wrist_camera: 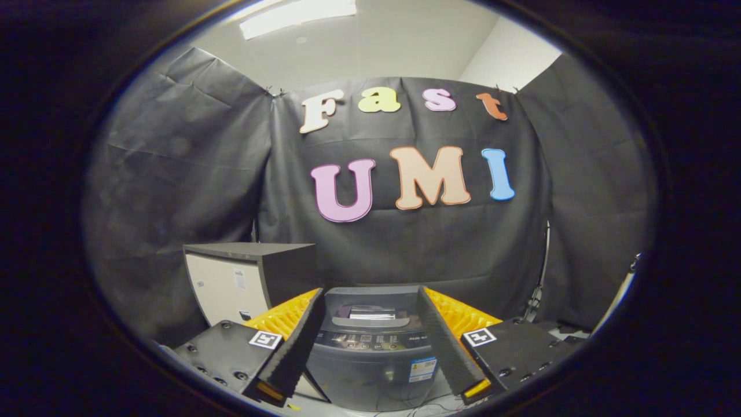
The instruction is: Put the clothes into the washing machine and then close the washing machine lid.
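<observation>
Claw (370,347) hovering open, gripping nothing, framing washing machine (370,370). Clothes (370,313) lying inside opening: soft, light, limp; pinching bunched fold advisable.

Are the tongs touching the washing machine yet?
Apart. In the gripper view the tongs stand open with nothing between them, and the washing machine sits well beyond the fingertips, beside a small cabinet.
</observation>
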`<move>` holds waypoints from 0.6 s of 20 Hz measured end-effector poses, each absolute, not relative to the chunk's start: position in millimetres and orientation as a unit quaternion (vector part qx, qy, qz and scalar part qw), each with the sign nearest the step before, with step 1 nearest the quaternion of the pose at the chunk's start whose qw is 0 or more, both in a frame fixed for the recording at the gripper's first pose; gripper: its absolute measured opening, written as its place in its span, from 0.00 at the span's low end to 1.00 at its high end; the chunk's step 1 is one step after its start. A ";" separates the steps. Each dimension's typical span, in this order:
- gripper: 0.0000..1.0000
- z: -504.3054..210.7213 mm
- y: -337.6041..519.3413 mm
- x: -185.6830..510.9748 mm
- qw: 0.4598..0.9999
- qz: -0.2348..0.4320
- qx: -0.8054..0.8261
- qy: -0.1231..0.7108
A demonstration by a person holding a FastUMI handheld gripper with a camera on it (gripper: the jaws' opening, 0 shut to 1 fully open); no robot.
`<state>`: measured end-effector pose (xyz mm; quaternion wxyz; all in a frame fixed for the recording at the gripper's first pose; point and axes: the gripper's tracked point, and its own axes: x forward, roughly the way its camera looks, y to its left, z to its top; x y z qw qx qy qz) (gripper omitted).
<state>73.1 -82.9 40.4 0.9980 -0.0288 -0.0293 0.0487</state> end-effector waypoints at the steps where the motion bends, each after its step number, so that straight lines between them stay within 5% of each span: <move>1: 0.98 38.0 -81.9 72.9 0.998 0.049 -0.030 -0.026; 12: 0.98 -4.7 -65.3 85.4 0.997 0.061 -0.049 0.021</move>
